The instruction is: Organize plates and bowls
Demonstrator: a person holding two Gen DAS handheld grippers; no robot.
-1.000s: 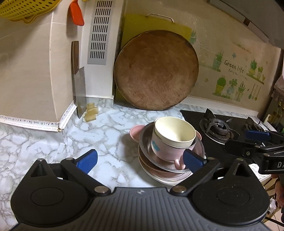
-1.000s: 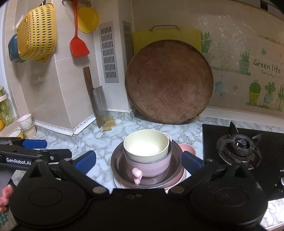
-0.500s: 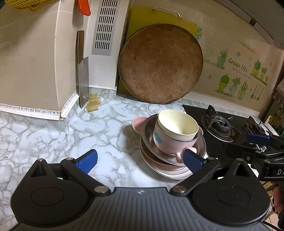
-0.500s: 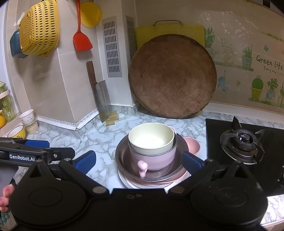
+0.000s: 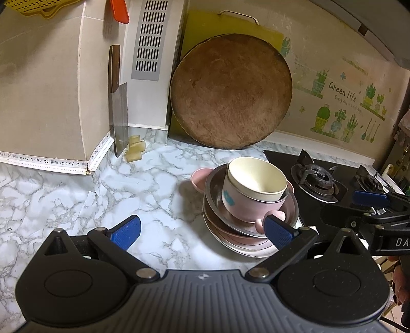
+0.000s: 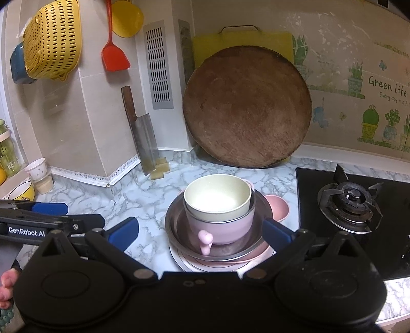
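- Right gripper (image 6: pixel 200 234): jaws wide, empty, straddling the stack; cream bowl (image 6: pixel 217 201) dead ahead, centred.
- Left gripper (image 5: pixel 202 230): wide, empty; stack off toward its right finger.
- Right is nearer.

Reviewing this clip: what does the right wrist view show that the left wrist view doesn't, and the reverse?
Only the right wrist view shows the whole yellow plastic colander hanging on the wall, the yellow ladle and the small white cup at far left.

Only the left wrist view shows a second gas burner at the right edge and the pink mug's blue decal.

Both show the cream bowl nested in the pink mug on the steel dish and plates, the round wooden board, the cleaver, and both grippers, left and right, open.
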